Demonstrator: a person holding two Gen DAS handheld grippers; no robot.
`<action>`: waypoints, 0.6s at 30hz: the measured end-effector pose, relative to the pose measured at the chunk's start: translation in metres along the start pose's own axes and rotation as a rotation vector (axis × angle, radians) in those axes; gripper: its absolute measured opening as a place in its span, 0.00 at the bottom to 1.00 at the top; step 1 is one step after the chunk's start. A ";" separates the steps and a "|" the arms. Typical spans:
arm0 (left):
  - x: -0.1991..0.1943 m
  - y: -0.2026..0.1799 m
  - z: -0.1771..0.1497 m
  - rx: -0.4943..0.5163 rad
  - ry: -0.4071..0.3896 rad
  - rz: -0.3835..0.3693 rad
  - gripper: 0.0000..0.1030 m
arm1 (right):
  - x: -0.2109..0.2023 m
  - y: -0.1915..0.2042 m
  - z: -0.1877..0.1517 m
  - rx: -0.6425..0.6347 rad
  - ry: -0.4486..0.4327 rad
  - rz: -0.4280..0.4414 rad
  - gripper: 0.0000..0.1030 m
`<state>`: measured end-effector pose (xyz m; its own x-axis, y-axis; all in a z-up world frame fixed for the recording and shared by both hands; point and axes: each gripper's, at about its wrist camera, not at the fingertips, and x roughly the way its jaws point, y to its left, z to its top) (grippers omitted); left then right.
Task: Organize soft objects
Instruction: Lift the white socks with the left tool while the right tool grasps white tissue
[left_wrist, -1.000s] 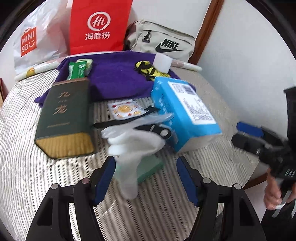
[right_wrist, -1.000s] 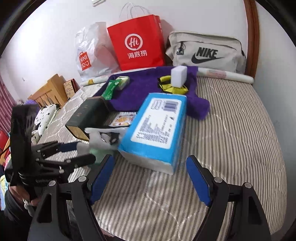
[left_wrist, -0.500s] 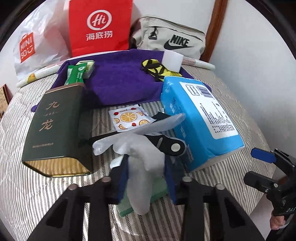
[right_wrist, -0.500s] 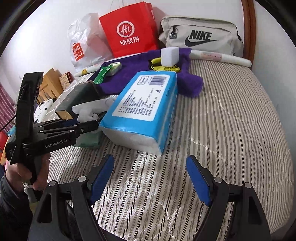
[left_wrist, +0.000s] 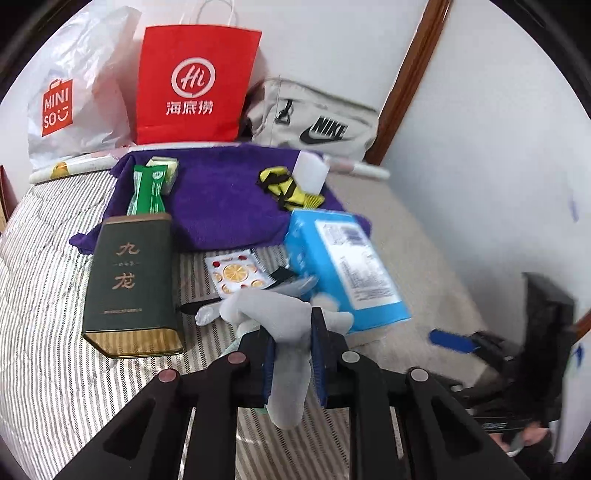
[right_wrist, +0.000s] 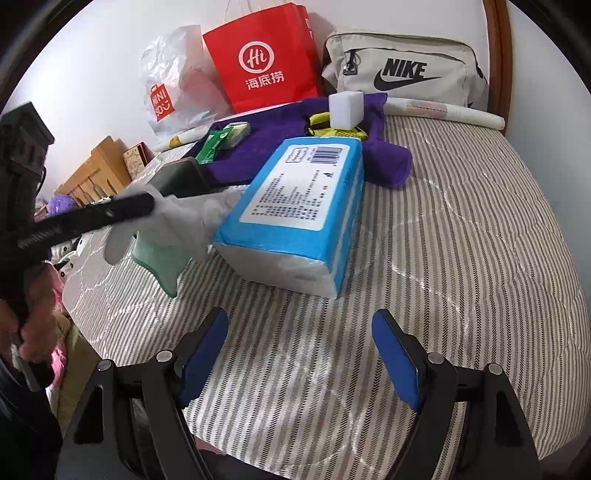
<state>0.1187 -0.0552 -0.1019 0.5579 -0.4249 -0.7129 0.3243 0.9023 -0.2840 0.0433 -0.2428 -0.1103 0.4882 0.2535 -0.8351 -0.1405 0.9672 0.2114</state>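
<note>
While its jaws have just been closing, the left gripper (left_wrist: 291, 354) now clamps a pale grey-white glove (left_wrist: 284, 332) between its blue pads, the glove's cuff hanging below the jaws toward six o'clock and its limp fingers spreading toward ten and two o'clock. In the right wrist view the same glove (right_wrist: 184, 221) hangs from the left gripper (right_wrist: 147, 205) at nine o'clock, lifted over a folded mint-green cloth (right_wrist: 162, 262) that lies on the striped mattress (right_wrist: 461, 258). Just beside the glove, toward three o'clock, sits the blue tissue pack (right_wrist: 295, 214). The right gripper (right_wrist: 299, 362) hovers at six o'clock with its jaws wide apart and nothing between them, only mattress below. In the left wrist view a dark green tin (left_wrist: 129, 280) lies at nine o'clock from the glove, and a small fruit-printed packet (left_wrist: 238, 273) lies at twelve o'clock, between the tin and the tissue pack. Beyond them a purple towel (left_wrist: 221, 199) carries a green sachet (left_wrist: 146, 192), a yellow-and-black item (left_wrist: 284, 188) and a white block (left_wrist: 312, 171). Against the wall at twelve o'clock stand a red paper bag (left_wrist: 195, 85), a white plastic bag (left_wrist: 77, 96) and a beige Nike bag (left_wrist: 314, 118).
</note>
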 end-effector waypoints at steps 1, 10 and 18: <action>-0.006 0.001 0.001 -0.003 -0.002 -0.003 0.16 | 0.000 0.002 0.000 -0.003 0.001 0.001 0.78; -0.051 0.020 -0.021 0.012 0.003 0.052 0.16 | -0.004 0.028 -0.004 -0.049 0.004 0.017 0.77; -0.061 0.067 -0.052 -0.027 0.035 0.231 0.17 | 0.014 0.058 -0.005 -0.096 -0.003 0.026 0.77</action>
<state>0.0672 0.0351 -0.1109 0.5880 -0.2046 -0.7825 0.1706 0.9771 -0.1272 0.0373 -0.1838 -0.1123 0.4856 0.2788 -0.8285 -0.2351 0.9545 0.1834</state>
